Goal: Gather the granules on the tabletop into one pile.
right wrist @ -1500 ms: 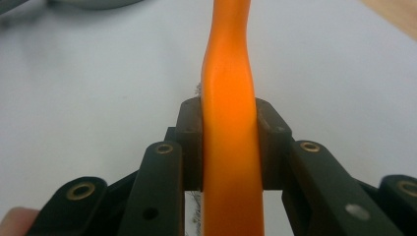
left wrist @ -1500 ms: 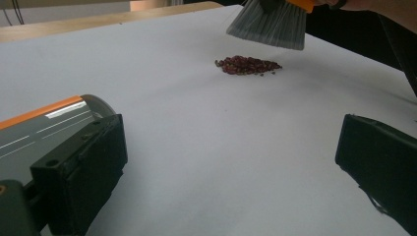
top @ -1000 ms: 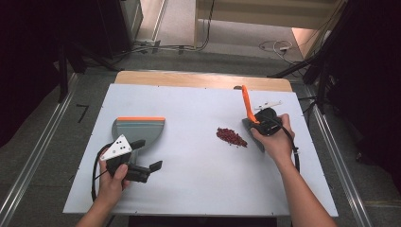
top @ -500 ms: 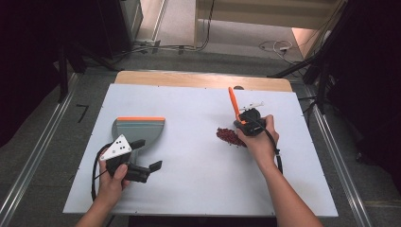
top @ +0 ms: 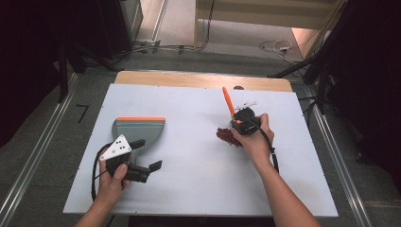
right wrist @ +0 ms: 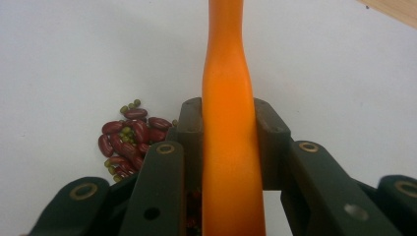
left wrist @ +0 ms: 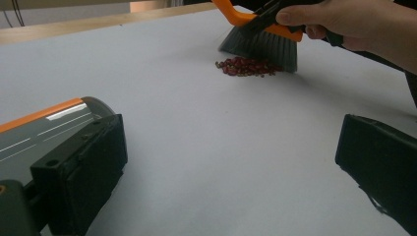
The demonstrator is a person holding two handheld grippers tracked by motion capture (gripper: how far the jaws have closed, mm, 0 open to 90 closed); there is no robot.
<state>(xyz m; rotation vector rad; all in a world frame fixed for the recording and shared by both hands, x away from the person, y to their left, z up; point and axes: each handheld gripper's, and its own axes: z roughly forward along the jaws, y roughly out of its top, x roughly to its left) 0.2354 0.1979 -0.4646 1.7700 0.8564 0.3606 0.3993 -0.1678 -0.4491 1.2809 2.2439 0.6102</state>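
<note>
A small pile of red and green beans lies on the white table, right of centre. My right gripper is shut on the orange handle of a hand brush. The brush's grey bristles rest against the far side of the beans, and beans show just left of the jaws. A grey dustpan with an orange lip lies flat at the left. My left gripper stands open right beside the dustpan, its jaws wide apart with nothing between them.
A bare wooden strip runs along the table's far edge. Dark floor, rails and cables surround the table. Open white surface lies between the dustpan and the beans.
My right gripper has carried the brush leftward and forward, bringing the bristles onto the bean pile. The left gripper and the dustpan have stayed in place.
</note>
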